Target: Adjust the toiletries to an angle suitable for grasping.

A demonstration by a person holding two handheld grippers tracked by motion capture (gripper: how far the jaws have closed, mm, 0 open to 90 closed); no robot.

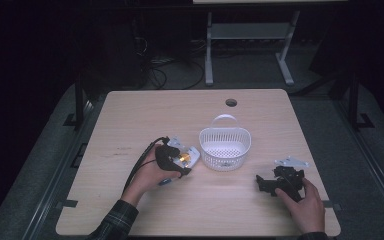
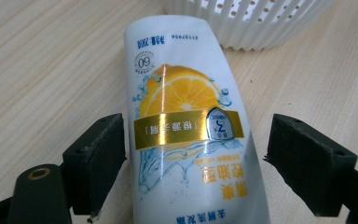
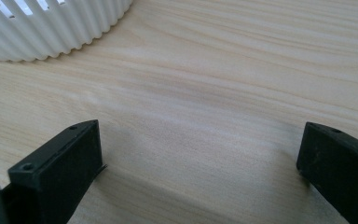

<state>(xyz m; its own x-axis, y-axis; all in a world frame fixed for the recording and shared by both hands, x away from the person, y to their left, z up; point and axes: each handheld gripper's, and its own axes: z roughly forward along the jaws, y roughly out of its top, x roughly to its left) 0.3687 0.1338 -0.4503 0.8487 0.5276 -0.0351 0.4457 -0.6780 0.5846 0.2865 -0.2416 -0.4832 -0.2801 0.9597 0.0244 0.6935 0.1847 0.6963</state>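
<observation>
Left gripper (image 2: 193,154) jaws apart, straddling glossy white plastic tube with orange-slice label (image 2: 186,121), lying on wooden table (image 1: 130,115) beside white slotted plastic basket (image 1: 225,145). Right gripper (image 3: 200,163) wide open, idle. Risk: slippery rounded tube squirts out if clamped off-centre.

Beyond your left tool's tip you see a white perforated basket (image 1: 225,145) with an upright handle on the wooden table (image 1: 130,115), a round hole (image 1: 231,102) farther off.
</observation>
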